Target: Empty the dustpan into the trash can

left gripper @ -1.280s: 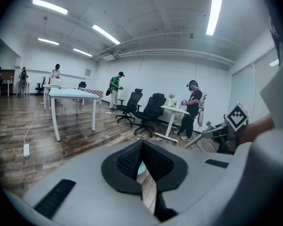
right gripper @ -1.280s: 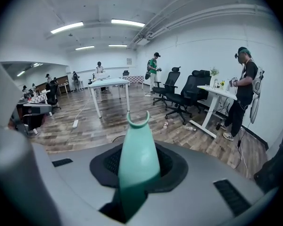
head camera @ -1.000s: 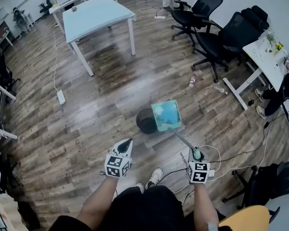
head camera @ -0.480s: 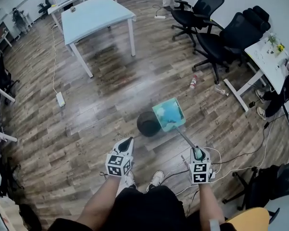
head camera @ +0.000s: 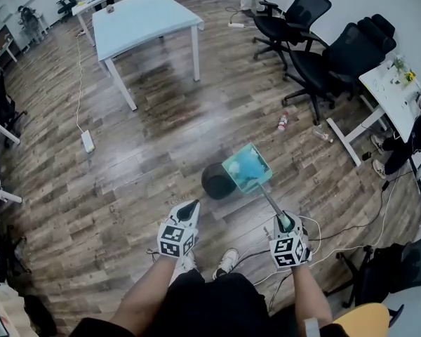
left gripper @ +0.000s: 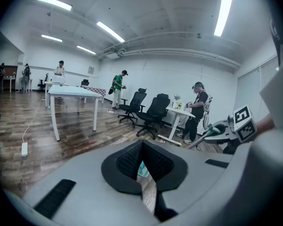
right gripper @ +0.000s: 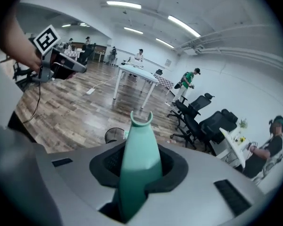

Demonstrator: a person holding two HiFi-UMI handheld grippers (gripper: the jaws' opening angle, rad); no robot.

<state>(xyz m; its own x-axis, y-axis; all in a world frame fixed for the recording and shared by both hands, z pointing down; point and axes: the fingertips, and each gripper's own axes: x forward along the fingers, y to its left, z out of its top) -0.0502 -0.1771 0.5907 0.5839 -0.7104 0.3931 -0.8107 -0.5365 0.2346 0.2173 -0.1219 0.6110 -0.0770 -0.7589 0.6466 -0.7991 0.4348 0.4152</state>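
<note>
At lower right of the head view, the right gripper (head camera: 285, 222) was clenched on the teal handle (head camera: 269, 204) of the dustpan (head camera: 247, 168). In the right gripper view that handle filled the gap between the jaws and stuck out past them, ending in a small forked tip.

From the gripper the thin shaft ran up and to the left to the pan, which sat tilted near the frame's centre. It lay above and left of the gripper, with its left edge overlapping the right rim of the black trash can (head camera: 216, 181). The can stood on the wooden floor (head camera: 126, 181), just left of the pan. What lay inside the pan could not be made out beyond pale blue and white patches.

The left gripper (head camera: 191, 206), at lower centre-left, was closed on nothing. Its pads met at the tips in the left gripper view, and it stood well apart from the dustpan, below and left of the can.

A white table (head camera: 144, 20) occupied the upper left, black office chairs (head camera: 337, 55) the upper right. A small bottle (head camera: 282, 122) lay on the floor below the chairs.
</note>
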